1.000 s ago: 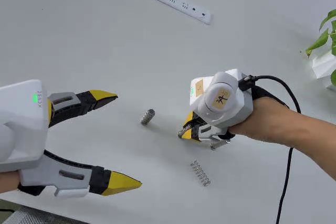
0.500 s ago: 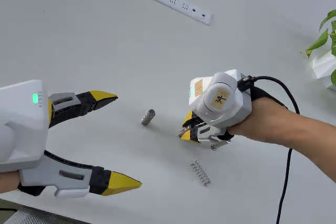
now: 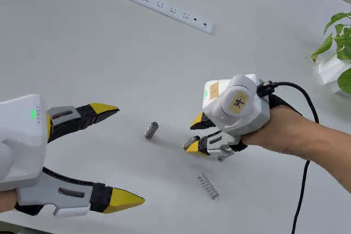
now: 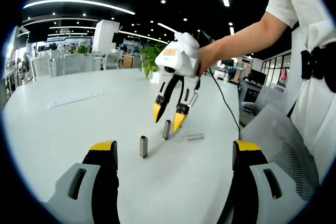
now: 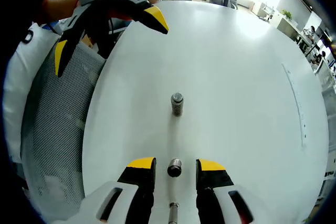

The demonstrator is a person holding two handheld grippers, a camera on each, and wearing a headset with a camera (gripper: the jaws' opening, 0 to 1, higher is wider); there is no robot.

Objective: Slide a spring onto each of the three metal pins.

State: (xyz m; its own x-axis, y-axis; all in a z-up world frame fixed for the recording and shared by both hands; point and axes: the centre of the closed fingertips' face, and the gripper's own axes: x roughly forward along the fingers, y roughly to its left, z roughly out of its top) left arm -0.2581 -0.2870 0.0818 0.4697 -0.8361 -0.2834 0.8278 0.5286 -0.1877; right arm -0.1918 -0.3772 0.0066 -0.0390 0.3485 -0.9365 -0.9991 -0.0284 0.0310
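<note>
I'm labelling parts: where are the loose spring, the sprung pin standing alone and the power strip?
loose spring (image 3: 208, 186), head view, mid coils.
sprung pin standing alone (image 3: 151, 130), head view, coiled side.
power strip (image 3: 164, 8), head view, top face centre.

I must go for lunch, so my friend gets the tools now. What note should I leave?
Left tool: open, holding nothing, over the near left of the white table.
Right tool: open, jaws either side of an upright grey metal pin wearing a coiled spring, not touching it.
A second upright spring-covered pin stands alone between the tools.
A loose silver coil spring lies beside the right tool.
A thin metal rod below the right tool is probably the third pin.
Done: two pins sprung. Left: the loose spring onto the third pin.
</note>
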